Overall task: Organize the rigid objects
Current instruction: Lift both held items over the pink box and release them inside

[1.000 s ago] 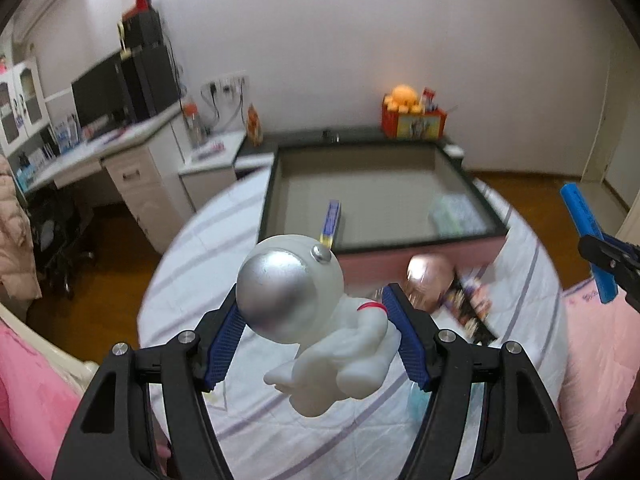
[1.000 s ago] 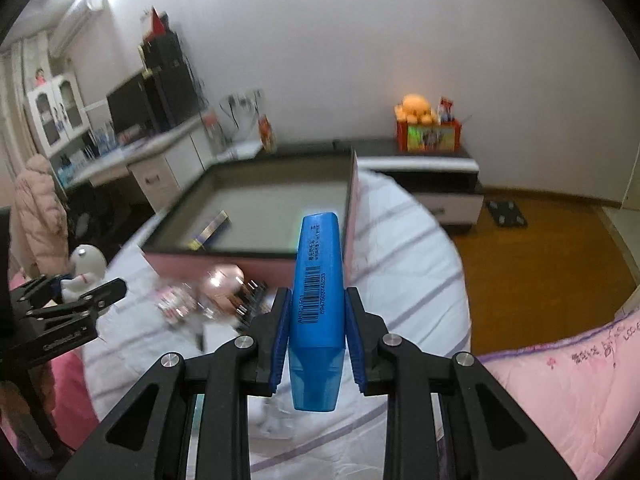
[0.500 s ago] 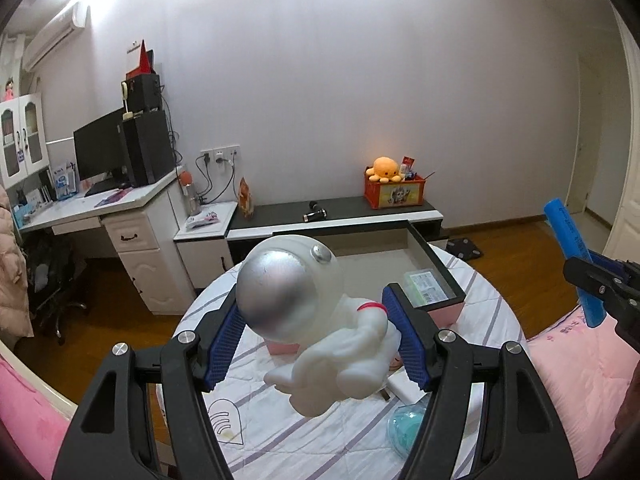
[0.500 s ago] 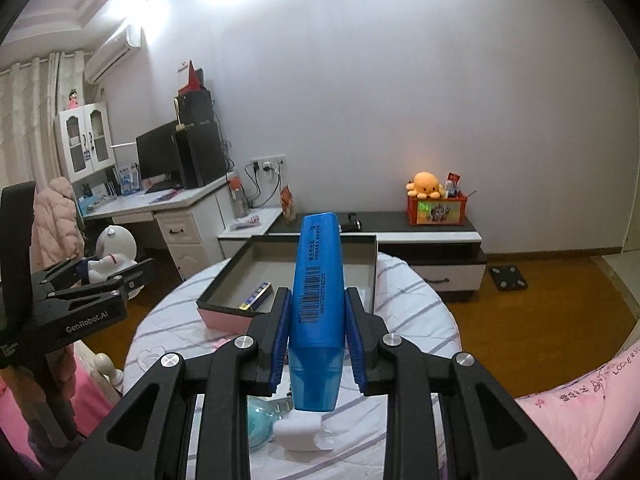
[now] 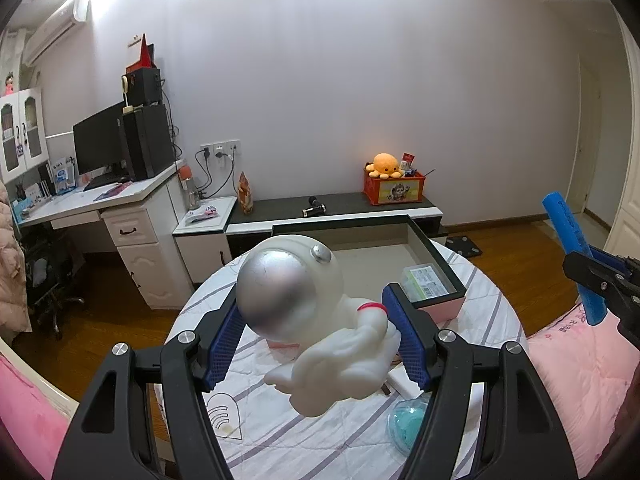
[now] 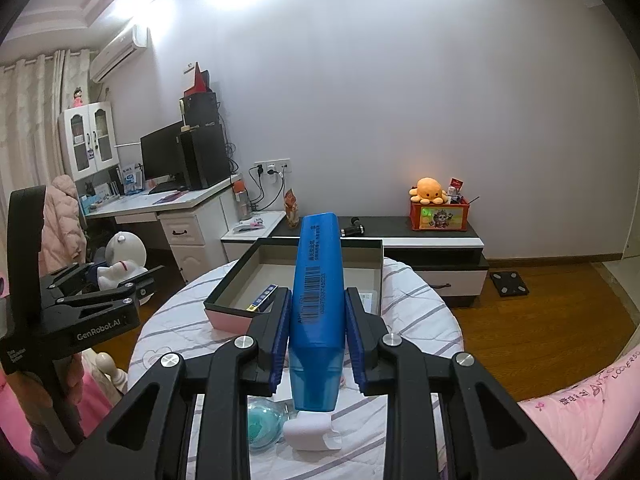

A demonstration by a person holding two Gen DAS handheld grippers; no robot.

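Left gripper (image 5: 316,334) clamps the astronaut figure (image 5: 320,320) between its pads; right gripper (image 6: 316,334) pinches the blue marker (image 6: 316,280). The open box (image 6: 288,280) lies ahead of both fingertips, probably the target. Carry level, lower inside before releasing.

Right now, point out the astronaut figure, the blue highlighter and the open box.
astronaut figure (image 5: 289,288), left wrist view, on its silver visor.
blue highlighter (image 6: 316,284), right wrist view, on the barcode side of its barrel.
open box (image 6: 228,288), right wrist view, on its dark left rim.
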